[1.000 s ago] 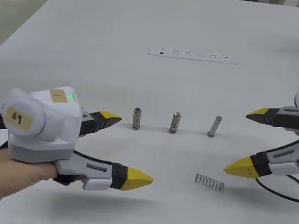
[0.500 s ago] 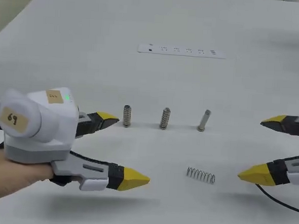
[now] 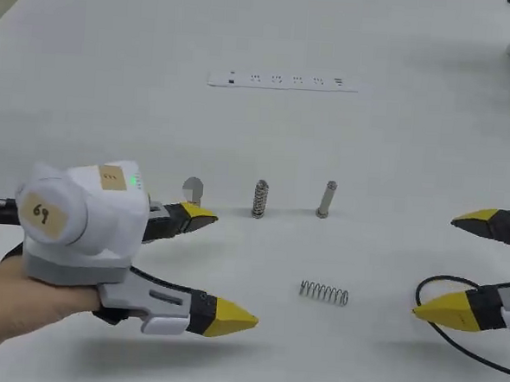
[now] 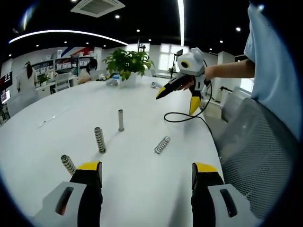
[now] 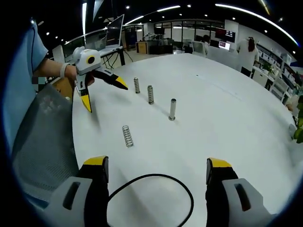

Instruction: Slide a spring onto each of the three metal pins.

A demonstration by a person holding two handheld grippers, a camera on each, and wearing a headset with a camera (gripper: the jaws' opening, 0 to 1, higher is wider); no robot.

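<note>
One loose spring (image 3: pixel 324 292) lies flat on the white table (image 3: pixel 115 78), on the near side of the row of three upright pins and roughly between the two grippers, touched by neither. In the row, the bare pin (image 3: pixel 326 199) stands at the right end with nothing on it. The middle pin (image 3: pixel 260 199) wears a spring, and so does the left pin (image 4: pixel 68 163), which in the head view is blurred and partly hidden behind the left gripper's far jaw. The left gripper (image 3: pixel 223 267) sits in a person's hand (image 3: pixel 14 302) just left of the row, its yellow-tipped jaws spread wide, pointing right and holding nothing. The right gripper (image 3: pixel 452 267) hovers well off to the right of the loose spring, jaws likewise wide apart and empty, pointing left toward it. A black cable (image 5: pixel 147 175) loops on the table beneath the right gripper. Farther back a white power strip (image 3: pixel 283 81) lies flat, and in the left gripper view a potted plant (image 4: pixel 128 64) stands at the far end of the table
</note>
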